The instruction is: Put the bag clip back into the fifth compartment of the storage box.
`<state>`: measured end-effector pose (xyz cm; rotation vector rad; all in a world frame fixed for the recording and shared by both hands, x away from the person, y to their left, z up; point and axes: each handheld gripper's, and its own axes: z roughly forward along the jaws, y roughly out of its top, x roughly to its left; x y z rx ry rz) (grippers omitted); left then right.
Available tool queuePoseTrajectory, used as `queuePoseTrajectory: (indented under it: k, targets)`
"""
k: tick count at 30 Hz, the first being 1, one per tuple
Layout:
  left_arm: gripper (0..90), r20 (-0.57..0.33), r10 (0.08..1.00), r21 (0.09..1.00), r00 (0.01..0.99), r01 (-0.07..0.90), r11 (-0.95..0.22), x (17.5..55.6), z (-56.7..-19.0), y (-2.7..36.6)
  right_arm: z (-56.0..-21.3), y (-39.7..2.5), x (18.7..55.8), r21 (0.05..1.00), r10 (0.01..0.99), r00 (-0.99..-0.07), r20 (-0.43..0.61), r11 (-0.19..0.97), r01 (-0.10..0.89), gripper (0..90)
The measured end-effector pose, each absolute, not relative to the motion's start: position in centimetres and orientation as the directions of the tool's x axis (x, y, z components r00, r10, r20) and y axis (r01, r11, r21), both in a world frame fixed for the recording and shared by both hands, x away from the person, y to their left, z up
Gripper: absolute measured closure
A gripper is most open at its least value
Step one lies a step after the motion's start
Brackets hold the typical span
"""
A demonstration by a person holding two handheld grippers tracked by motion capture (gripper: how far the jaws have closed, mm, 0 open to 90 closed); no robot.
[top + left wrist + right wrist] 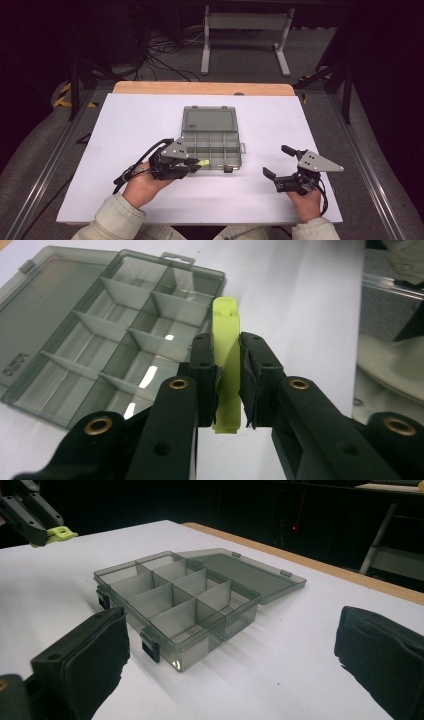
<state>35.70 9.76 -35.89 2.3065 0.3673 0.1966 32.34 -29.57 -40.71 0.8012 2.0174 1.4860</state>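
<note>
1. Nearest to the person, the right tool [274, 162] waited over the bare white desk [125, 190], just to the right of the box. Its jaws stood wide apart and held nothing, as the right gripper view showed clearly.
2. The left tool [192, 165] was at the front left corner of the box [212, 145]. Its jaws were closed on a small yellow-green clip [226, 360], which they pinched at its middle, so that both ends stuck out.
3. The clip was therefore in the air, beside the front wall of the box and not yet over any compartment. In the right gripper view the clip [61, 532] appeared left of the box [185, 600], clearly apart from it.
4. The box lay in the middle of the desk with its lid [209, 120] folded flat back, toward the far side. All compartments that I could see were empty.
5. My judgement: the picking was done and the box was already open. What was left was to carry the clip over a compartment, release it there, and perhaps close the lid afterwards.
</note>
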Motion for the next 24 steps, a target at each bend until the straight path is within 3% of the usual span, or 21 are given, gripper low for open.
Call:
queuePoseTrajectory:
  k: [24]
  targets:
    - [77.9,-0.033,0.551,0.752,0.834,0.384,-0.536,37.2,-36.4,11.0,-40.7,-29.6,32.3,0.96,0.712,-0.7,-0.054,0.23,0.16,1.7]
